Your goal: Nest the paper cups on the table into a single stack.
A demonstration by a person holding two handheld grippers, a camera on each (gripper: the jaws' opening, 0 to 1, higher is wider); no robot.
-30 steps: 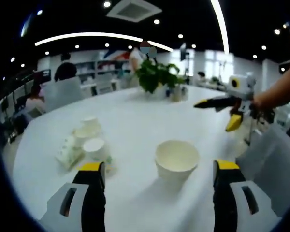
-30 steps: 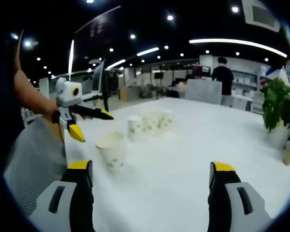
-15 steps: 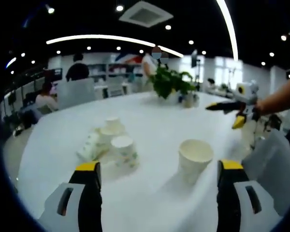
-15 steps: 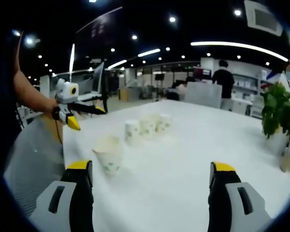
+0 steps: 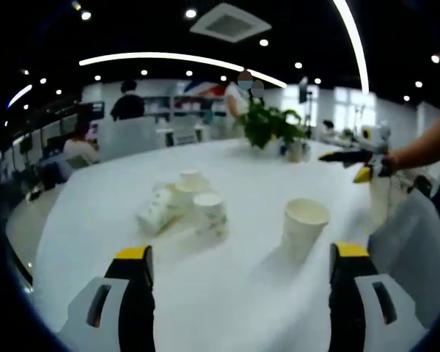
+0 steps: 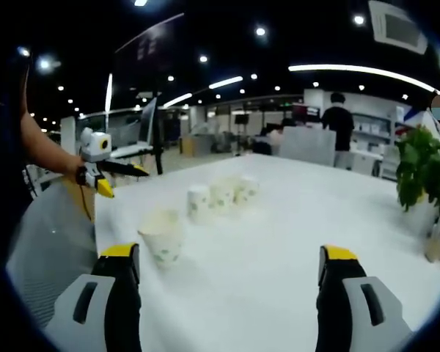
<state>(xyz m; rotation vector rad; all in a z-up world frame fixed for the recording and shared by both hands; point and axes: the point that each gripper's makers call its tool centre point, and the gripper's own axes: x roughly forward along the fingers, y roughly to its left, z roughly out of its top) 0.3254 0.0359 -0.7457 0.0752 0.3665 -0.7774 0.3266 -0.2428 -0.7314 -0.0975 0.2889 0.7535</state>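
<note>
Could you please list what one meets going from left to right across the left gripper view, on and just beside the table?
Tipped-over cup → upright patterned cup → lone plain cup → right tool, held beyond the table's edge.

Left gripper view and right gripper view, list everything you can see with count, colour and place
Paper cups: four, white with green print; one standing apart near the table edge, two upright in a cluster, one lying beside them.
Table: one, white, round.
Potted plant: one, green, far side.
People: several, in the background office.
Left tool: black with yellow tips, open.
Right tool: same, open.
</note>
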